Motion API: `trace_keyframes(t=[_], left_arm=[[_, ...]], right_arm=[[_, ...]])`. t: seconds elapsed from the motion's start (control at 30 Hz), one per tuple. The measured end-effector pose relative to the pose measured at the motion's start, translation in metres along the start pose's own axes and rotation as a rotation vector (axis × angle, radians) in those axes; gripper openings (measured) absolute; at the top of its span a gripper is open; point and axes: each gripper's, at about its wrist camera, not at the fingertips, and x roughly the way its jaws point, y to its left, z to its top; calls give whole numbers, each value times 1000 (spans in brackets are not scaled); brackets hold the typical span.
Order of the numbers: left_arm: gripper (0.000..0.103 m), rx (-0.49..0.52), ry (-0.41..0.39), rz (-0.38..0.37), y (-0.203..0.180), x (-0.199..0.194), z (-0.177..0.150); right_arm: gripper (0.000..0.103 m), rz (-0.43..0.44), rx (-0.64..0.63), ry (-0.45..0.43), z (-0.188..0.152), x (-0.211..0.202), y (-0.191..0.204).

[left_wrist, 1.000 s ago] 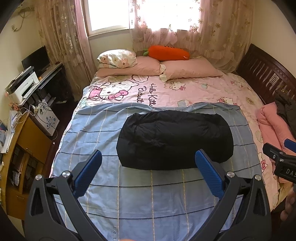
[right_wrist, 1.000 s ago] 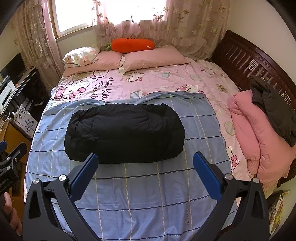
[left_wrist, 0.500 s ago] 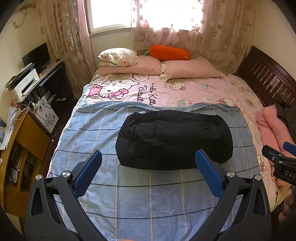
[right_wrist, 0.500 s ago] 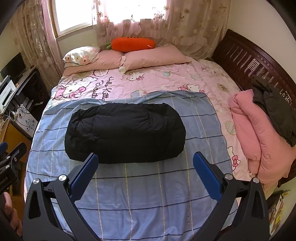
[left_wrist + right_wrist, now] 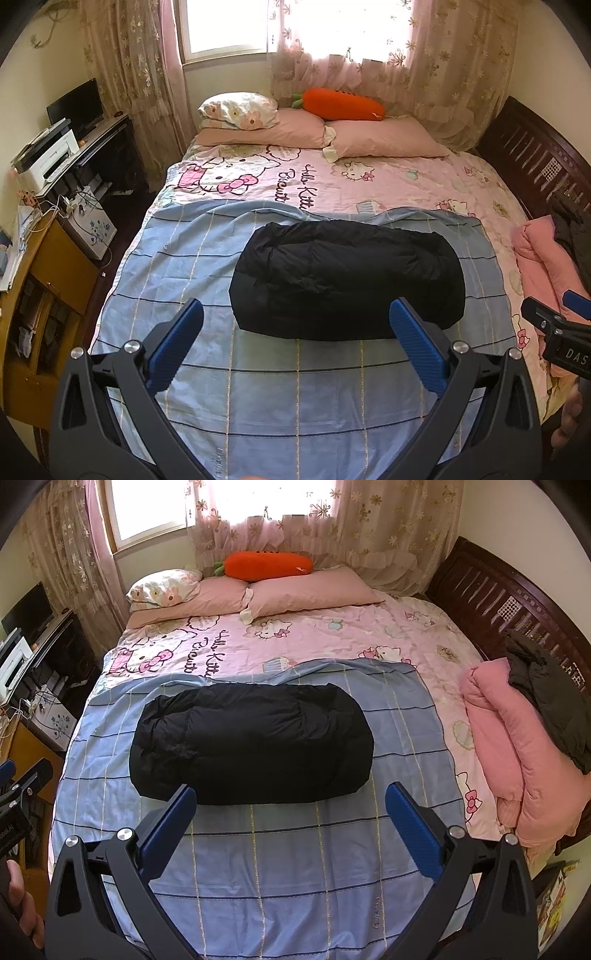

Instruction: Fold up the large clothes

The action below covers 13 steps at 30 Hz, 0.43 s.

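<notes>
A black puffy jacket lies folded into a thick oblong bundle on a blue checked sheet spread over the near half of the bed. My left gripper hangs open above the sheet, short of the bundle's near edge, with nothing between its blue pads. The right gripper is open too, held back from the bundle at about the same height. Each gripper shows at the edge of the other's view: the right one, the left one.
Pink pillows and an orange carrot cushion lie at the head of the bed. A folded pink quilt with a dark garment on it sits on the right edge. A desk with a printer stands left. A dark wooden bed frame runs along the right.
Both views have drifted slightly, as if the grippers were drawn back and up a little. The jacket bundle has not moved, and both grippers stay open.
</notes>
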Motion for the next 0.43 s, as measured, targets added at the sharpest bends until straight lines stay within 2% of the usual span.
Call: trace_keyframes(t=[0.23,0.43], left_arm=[[101,6,15,-26,-2,3,0],[101,16,-19,14,-3,-1,4]], right_arm=[[102,8,-3,6,0,3,0],[102,-5,-13,-4,0,5,1]])
